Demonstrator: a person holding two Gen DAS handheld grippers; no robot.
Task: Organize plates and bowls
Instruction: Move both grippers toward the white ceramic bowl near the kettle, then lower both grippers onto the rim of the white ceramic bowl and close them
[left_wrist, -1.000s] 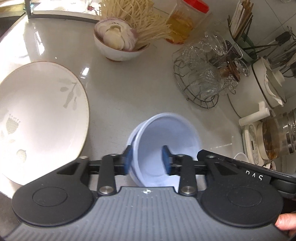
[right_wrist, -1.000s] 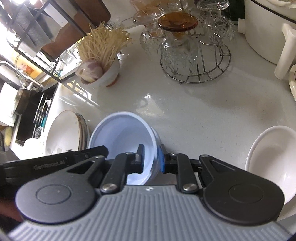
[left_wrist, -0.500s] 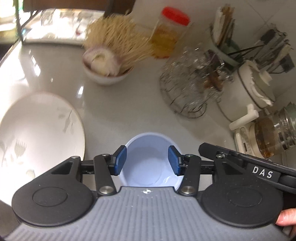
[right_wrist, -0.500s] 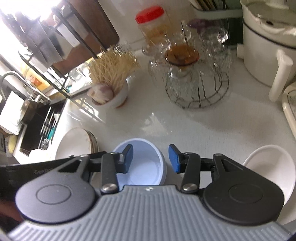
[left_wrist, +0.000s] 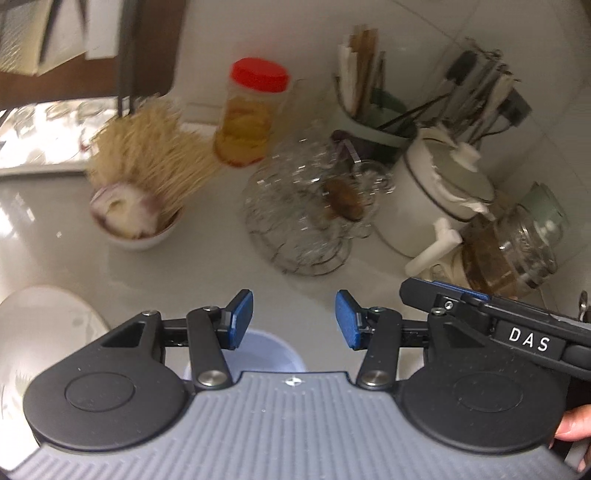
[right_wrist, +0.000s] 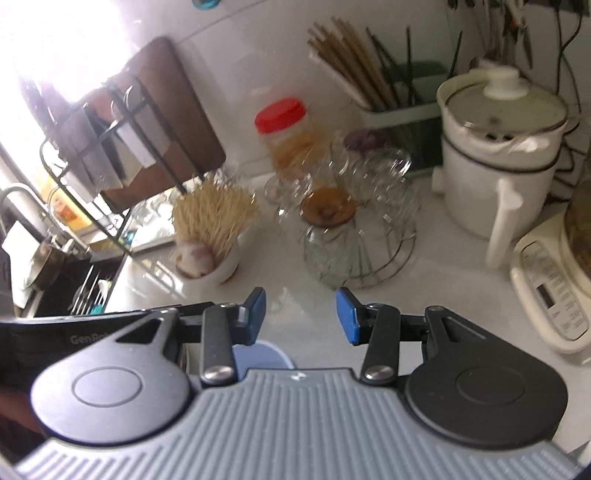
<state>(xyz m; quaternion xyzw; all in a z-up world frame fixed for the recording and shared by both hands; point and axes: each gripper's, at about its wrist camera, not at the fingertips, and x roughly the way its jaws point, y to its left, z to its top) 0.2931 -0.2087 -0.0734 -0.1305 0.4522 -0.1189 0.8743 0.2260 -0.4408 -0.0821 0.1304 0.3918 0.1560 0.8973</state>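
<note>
The white surface is big and shiny. In the left view, the edge of a white plate sits at 9 o'clock, cut off by the picture's side. The blue bowl sits on the surface just under and behind the left claw, at 6 o'clock from its blue tips. Most of the bowl is hidden by the claw's body. The left claw is partly open and holds nothing; its tips are not touching the bowl.

The right claw pokes into the left view at 3 o'clock, and white letters on it read "DAS". In the right view, the left claw's black arm at 9 o'clock shows "GenRo", and the rest of the word is covered.

The right claw has just been opening. Its tips stand apart with nothing between them. The blue bowl peeks out at 7 o'clock from them, mostly hidden.

The back of the surface is blurry in both views.
</note>
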